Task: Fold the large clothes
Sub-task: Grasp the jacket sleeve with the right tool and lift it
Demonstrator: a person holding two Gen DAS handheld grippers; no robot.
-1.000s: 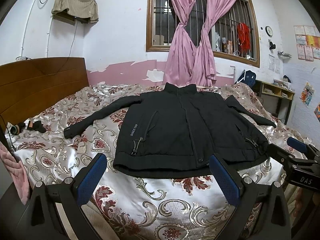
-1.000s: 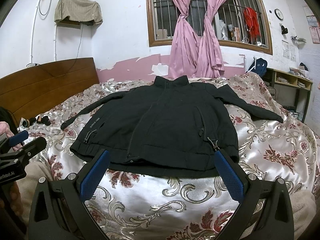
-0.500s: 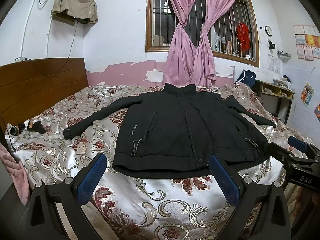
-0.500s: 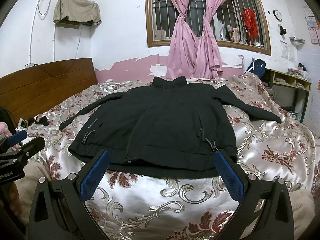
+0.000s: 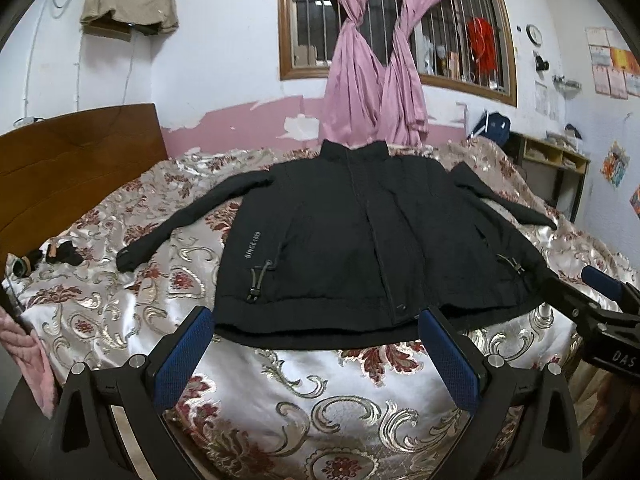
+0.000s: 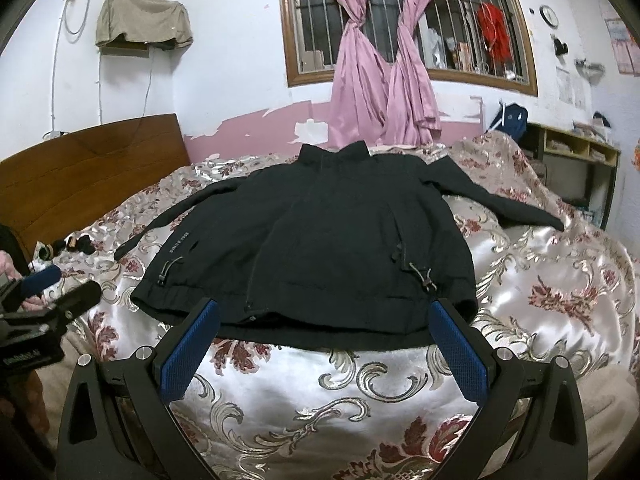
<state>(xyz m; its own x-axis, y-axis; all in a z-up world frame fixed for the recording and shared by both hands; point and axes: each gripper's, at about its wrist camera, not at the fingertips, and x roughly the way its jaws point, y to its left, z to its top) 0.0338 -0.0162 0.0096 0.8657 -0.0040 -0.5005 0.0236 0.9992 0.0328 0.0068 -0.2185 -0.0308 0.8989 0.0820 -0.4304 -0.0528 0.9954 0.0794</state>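
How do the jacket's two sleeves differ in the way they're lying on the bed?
The sleeve toward the headboard shows its full length, cuff included, in the left view; the sleeve toward the shelf is partly hidden behind the jacket body. The headboard-side sleeve ends near small dark items; the shelf-side sleeve ends on bare bedspread. Both are black, unfolded and angled outward.

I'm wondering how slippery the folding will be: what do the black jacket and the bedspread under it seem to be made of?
The black jacket looks like matte woven synthetic, possibly lightly padded: no sheen, soft puffy hem, cord toggles at the pockets. The bedspread looks like glossy satin-type fabric: bright highlights across its silver ground with red and gold floral scrolls. Exact fibres can't be told from the pictures.
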